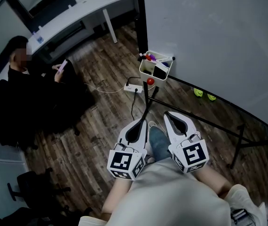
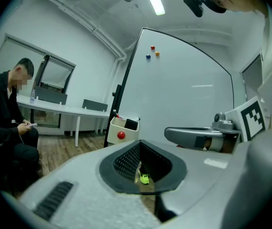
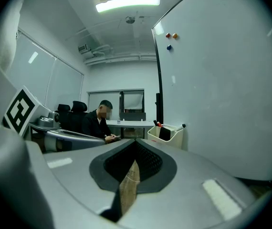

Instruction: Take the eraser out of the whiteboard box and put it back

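Note:
A white box (image 1: pixel 155 66) hangs at the whiteboard's (image 1: pixel 218 36) lower edge, with a red magnet (image 1: pixel 150 81) on its front. Inside it stand a black eraser (image 1: pixel 160 72) and some markers. The box (image 2: pixel 124 129) shows ahead in the left gripper view, with the eraser (image 2: pixel 131 125) at its right. In the right gripper view the box (image 3: pixel 167 135) and the eraser (image 3: pixel 164 133) are ahead to the right. My left gripper (image 1: pixel 136 126) and right gripper (image 1: pixel 171 119) hover side by side short of the box. Both are shut and hold nothing.
A person (image 1: pixel 30 88) sits at the left by a long white desk (image 1: pixel 77 13). A power strip (image 1: pixel 133 87) and its cable lie on the wooden floor below the box. The whiteboard's black stand legs (image 1: pixel 209 124) cross the floor at the right.

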